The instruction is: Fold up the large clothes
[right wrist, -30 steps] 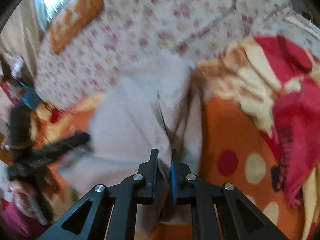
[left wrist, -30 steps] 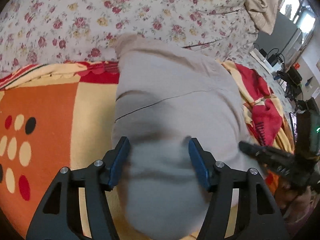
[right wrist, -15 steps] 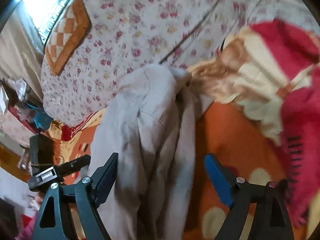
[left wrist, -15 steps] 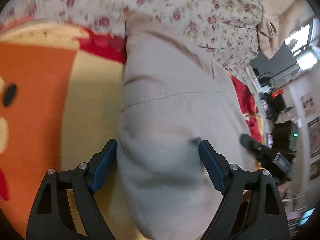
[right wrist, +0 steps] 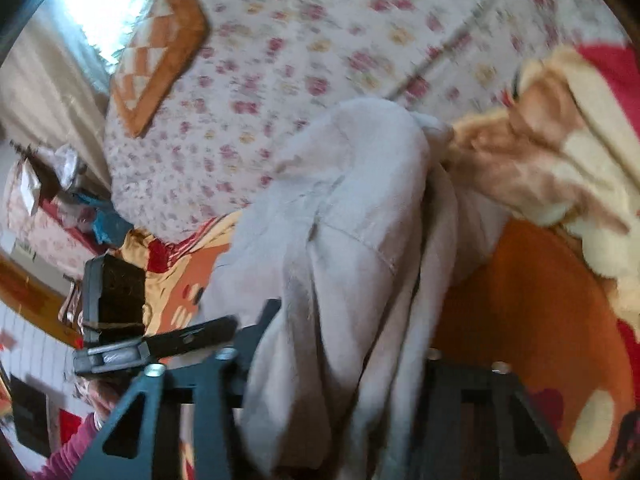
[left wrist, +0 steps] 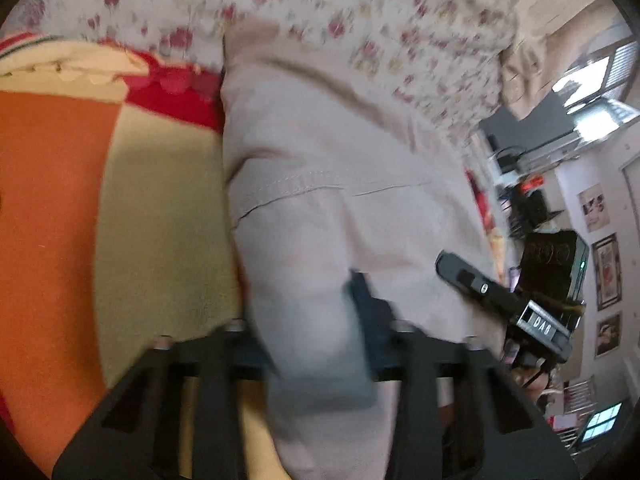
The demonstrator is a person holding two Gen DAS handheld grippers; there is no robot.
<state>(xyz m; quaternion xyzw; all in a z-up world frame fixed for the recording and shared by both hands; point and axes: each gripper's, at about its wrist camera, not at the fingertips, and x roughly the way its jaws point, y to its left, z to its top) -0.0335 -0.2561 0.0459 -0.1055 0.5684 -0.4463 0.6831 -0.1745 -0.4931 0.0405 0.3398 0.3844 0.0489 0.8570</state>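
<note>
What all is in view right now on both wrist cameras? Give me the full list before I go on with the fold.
Beige garment: one, light beige-grey, lying bunched on the blanket, running between both grippers' fingers.
Blanket: one, orange, cream and red with dots, under the garment.
Floral quilt: one, white with red and yellow flowers, behind the garment.
Orange checked cushion: one, orange and cream, on the quilt at upper left of the right wrist view.
Framed pictures: about three, on the wall at far right.
Window: one, bright, upper right.
Left gripper: black with blue pads, fingers either side of a garment fold; blurred.
Right gripper: black, straddling the bunched garment; blurred.
</note>
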